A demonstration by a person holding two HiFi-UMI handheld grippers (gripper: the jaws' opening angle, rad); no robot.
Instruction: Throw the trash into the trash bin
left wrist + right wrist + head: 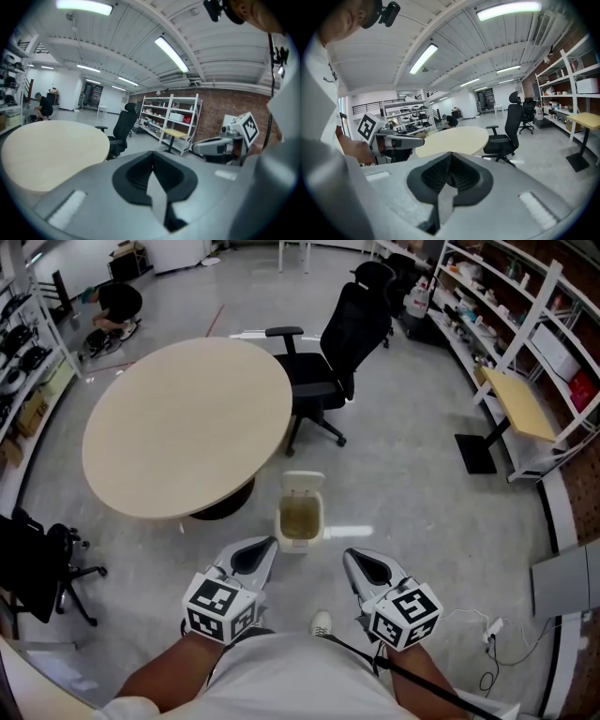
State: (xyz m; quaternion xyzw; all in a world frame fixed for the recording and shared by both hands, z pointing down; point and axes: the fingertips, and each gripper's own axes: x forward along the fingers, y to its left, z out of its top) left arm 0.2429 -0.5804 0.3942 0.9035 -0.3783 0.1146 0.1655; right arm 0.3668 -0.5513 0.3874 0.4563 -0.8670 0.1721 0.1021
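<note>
Left gripper [266, 544] and right gripper [352, 557], jaws together, empty; trash bin [280, 519] contents indistinct.

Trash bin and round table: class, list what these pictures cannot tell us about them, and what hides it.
Trash bin, head view: too small to tell what lies inside.
Bin, both gripper views: unseen; the left gripper and right gripper bodies fill the lower picture.
Round table, head view: its top hides most of the base.
</note>
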